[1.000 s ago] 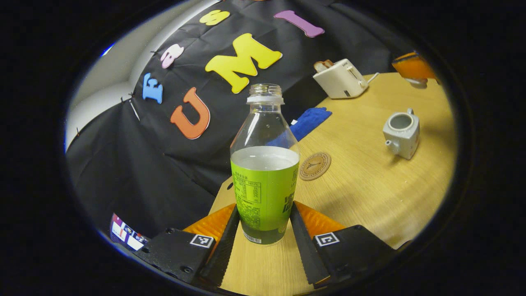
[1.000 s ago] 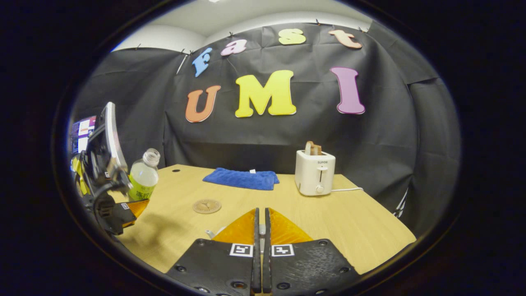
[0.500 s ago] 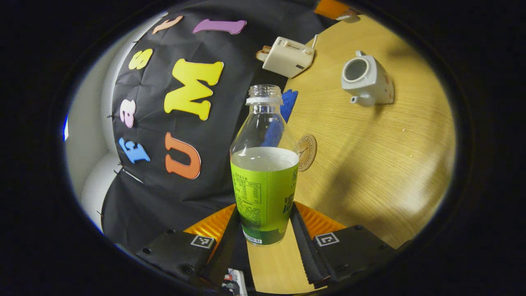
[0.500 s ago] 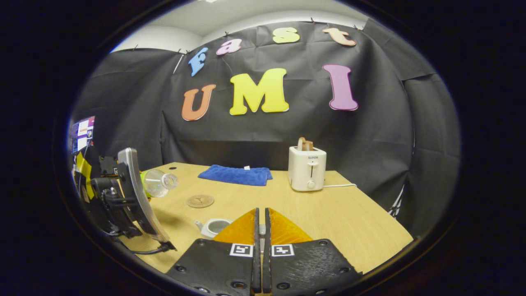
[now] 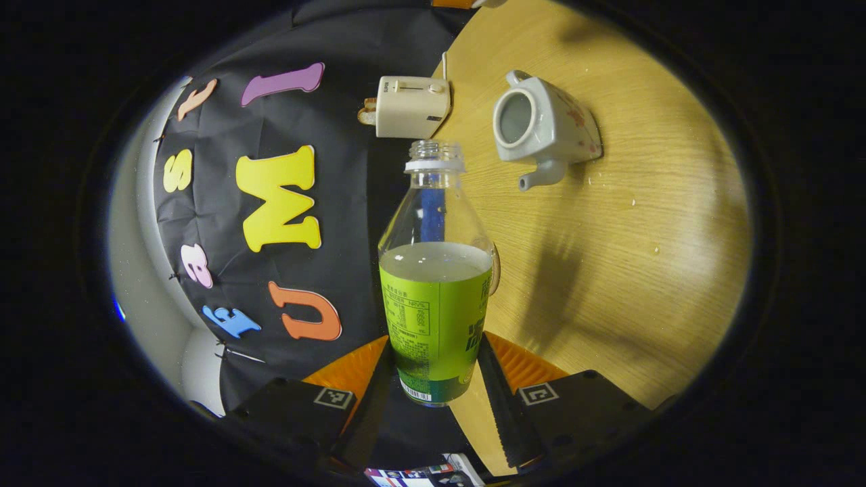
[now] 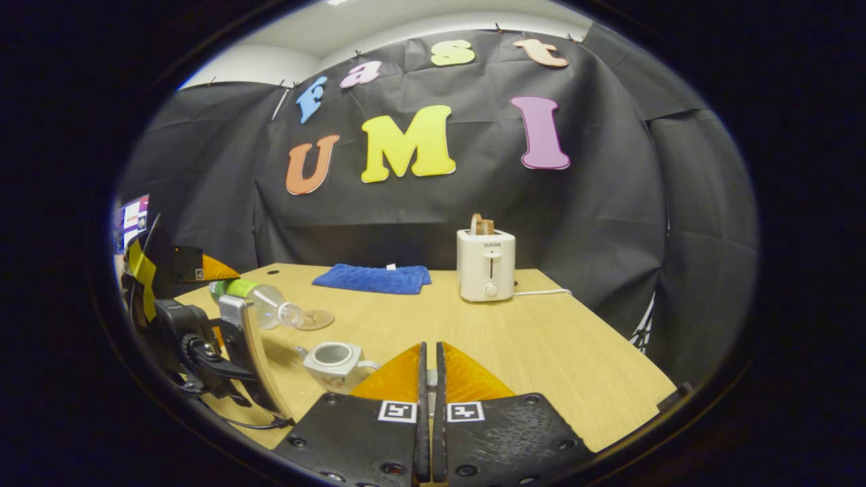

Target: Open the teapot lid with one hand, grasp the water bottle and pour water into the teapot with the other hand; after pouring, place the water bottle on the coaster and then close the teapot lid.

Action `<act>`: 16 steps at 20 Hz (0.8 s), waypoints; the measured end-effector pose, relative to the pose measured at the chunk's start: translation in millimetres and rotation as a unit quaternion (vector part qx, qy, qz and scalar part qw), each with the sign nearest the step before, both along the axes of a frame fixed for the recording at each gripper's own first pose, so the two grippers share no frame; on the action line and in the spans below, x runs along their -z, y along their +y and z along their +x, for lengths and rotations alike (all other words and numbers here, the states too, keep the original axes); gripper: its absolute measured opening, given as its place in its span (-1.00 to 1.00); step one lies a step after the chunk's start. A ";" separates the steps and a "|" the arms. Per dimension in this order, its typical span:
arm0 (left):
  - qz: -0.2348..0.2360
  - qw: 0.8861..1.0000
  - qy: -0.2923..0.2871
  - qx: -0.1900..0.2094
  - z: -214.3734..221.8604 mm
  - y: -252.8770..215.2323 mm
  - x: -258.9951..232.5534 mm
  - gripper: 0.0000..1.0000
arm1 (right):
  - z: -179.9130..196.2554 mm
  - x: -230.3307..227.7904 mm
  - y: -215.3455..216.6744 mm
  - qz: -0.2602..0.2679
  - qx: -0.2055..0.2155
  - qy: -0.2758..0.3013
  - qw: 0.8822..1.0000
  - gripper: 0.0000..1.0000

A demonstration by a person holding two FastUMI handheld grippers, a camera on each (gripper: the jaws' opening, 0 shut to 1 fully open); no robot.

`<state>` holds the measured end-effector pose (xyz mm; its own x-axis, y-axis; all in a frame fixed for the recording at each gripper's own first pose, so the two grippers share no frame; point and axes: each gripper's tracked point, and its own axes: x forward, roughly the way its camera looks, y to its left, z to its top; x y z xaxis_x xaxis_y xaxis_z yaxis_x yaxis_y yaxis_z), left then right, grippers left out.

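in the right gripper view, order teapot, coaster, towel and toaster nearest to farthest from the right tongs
1. Teapot, just left of the right tongs.
2. Coaster, farther back on the left.
3. Towel and toaster, both at the table's far edge, towel left and toaster right; too close to call.

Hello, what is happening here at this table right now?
A person is pouring water into a teapot using two hand-held grippers. The left gripper grips an uncapped water bottle, tipped on its side with its mouth toward the open teapot on the wooden table. No water is visibly flowing. The right gripper hangs above with its fingers together; whether it holds the lid cannot be seen.
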<state>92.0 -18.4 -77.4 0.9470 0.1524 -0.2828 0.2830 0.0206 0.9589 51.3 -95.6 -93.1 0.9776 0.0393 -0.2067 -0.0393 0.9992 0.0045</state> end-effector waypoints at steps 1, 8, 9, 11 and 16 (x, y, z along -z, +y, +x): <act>0.013 1.000 0.001 0.003 0.5 -1.5 -0.9 0.47 | -0.6 0.5 -2.4 0.001 0.002 0.000 1.000 -0.97; 0.086 0.996 0.007 0.019 6.2 -10.8 -12.8 0.47 | -4.1 7.1 -10.7 0.006 0.004 0.005 1.000 -0.96; 0.093 0.995 0.008 0.019 6.9 -13.5 -13.7 0.47 | -4.6 8.4 -12.7 0.008 0.005 0.005 1.000 -0.96; 0.108 0.994 0.010 0.023 7.7 -16.7 -16.1 0.47 | -4.9 10.1 -17.3 0.010 0.009 0.007 1.000 -0.96; 0.156 0.987 0.017 0.033 10.5 -19.4 -16.7 0.47 | -7.9 13.4 -21.7 0.013 0.011 0.011 1.000 -0.96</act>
<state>102.5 -37.8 -60.7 0.9487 0.1746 -0.2635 0.3056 -0.2937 0.9057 43.4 -117.4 -106.5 0.9734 0.0228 -0.2281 -0.0162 0.9994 0.0311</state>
